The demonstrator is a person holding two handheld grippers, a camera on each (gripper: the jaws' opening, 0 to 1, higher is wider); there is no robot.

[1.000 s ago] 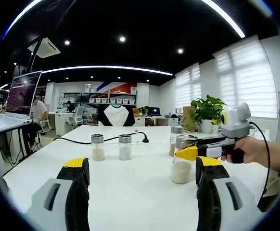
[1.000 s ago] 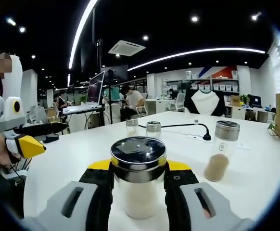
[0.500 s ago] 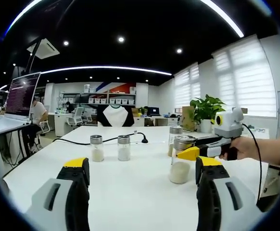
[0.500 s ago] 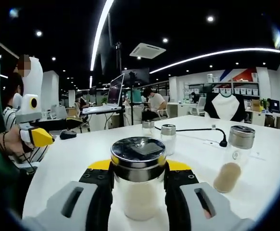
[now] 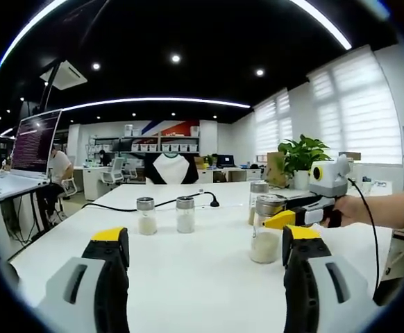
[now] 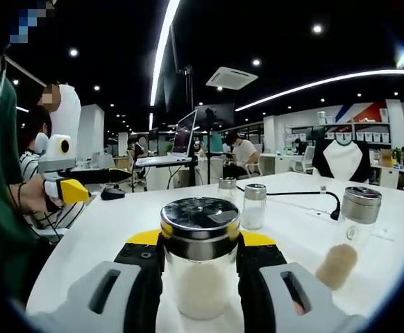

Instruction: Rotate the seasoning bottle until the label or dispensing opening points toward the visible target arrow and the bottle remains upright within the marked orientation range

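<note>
Gripping the seasoning bottle (image 6: pixel 200 267): clear glass cylinder, brushed-metal cap, pale granules inside, upright on the smooth white table (image 6: pixel 105 229).
Right gripper (image 6: pixel 200 274) has its black-and-yellow jaws closed against both sides of the glass, just under the cap. Left gripper (image 5: pixel 205 260) hangs over bare tabletop, jaws wide apart, holding nothing. Two small capped jars (image 5: pixel 166 215) stand side by side further back; a taller jar (image 6: pixel 346 236) of tan powder stands right of the held bottle.
</note>
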